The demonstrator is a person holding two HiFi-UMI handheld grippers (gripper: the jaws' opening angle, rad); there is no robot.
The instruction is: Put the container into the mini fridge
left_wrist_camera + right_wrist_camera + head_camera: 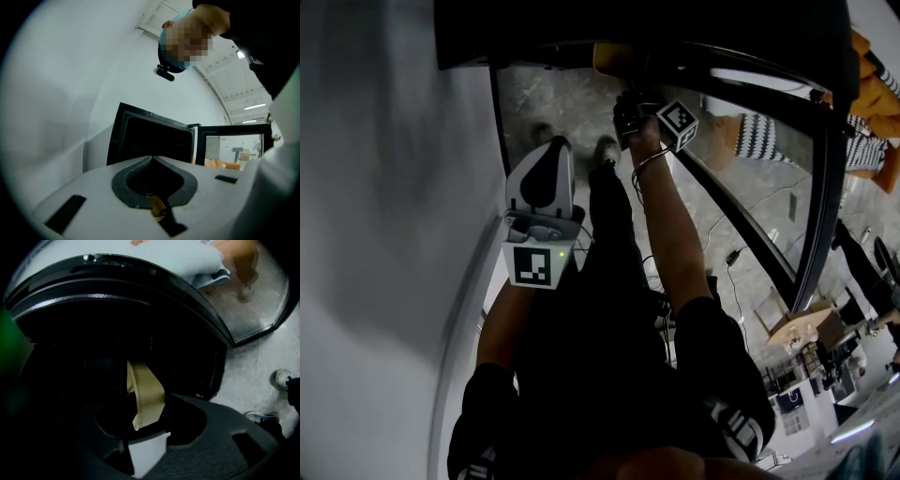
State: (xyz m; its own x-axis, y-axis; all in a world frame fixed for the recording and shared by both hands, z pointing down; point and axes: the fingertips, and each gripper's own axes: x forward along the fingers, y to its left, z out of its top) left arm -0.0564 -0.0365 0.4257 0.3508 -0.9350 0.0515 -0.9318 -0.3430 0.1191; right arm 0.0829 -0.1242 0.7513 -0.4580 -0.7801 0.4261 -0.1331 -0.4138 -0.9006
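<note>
1. Fridge point(581, 28): small, black, set against a white wall point(384, 187). The inside is dark, and no shelf or contents can be made out.

2. Door point(825, 187): a glass pane in a black frame, swung wide open on the person's right. The grey floor point(553, 98) shows through the glass.

3. Container point(143, 380): tan and thin-walled, with only part of it showing. It stands edge-on between the jaws of the right gripper, inside the fridge's dark opening. In the head view a tan patch point(614, 58) sits just under the fridge's top front edge. Whether it rests on anything inside cannot be told.

4. Right gripper point(146, 401): the jaws are partly apart and closed on the container, with 1 pad on each side of it. It is tilted down into the opening at the end of an outstretched arm. Its marker cube point(678, 125) shows just below the fridge's edge.

5. Left gripper point(151, 158): the jaws are together, tips meeting, with nothing between them. It is held level at the person's left side near the wall, well apart from the container point(539, 202). Its view looks toward the fridge point(150, 140) and the open door point(234, 145).

6. Person: dark clothing, with 2 shoes point(607, 150) on the floor in front of the fridge.
</note>
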